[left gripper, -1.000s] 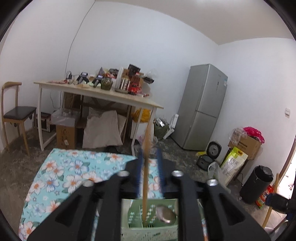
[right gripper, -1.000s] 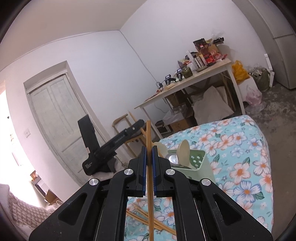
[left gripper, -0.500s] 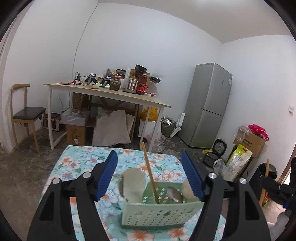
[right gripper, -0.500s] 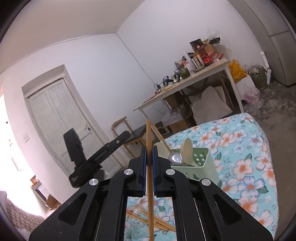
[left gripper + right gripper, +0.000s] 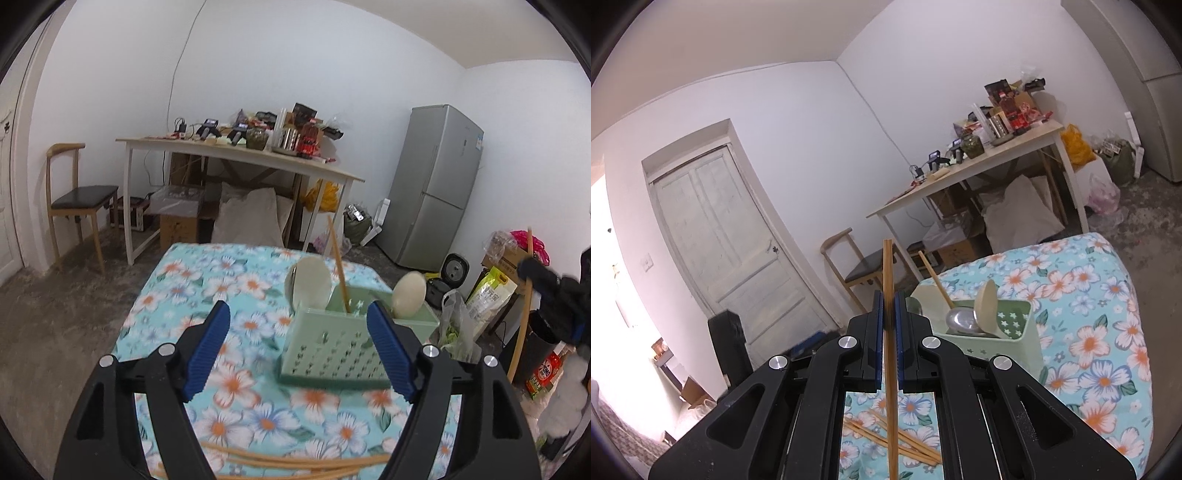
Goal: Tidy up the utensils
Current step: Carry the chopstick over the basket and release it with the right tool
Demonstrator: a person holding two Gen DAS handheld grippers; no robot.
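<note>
While our left gripper (image 5: 298,341) hangs over the floral cloth (image 5: 236,295) with its jaws opening and nothing between them, our right gripper (image 5: 888,321) pinches one upright chopstick (image 5: 888,280). Another chopstick (image 5: 338,264) leans in the green basket (image 5: 332,347) among spoons (image 5: 309,282), and loose chopsticks (image 5: 894,435) lie on the cloth beneath us.

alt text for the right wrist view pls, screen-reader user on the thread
The right claw is shut on one upright wooden chopstick above a floral tablecloth. Just beyond it to the right, a pale green utensil basket holds spoons and another chopstick; more loose chopsticks lie on the cloth below the claw.
</note>
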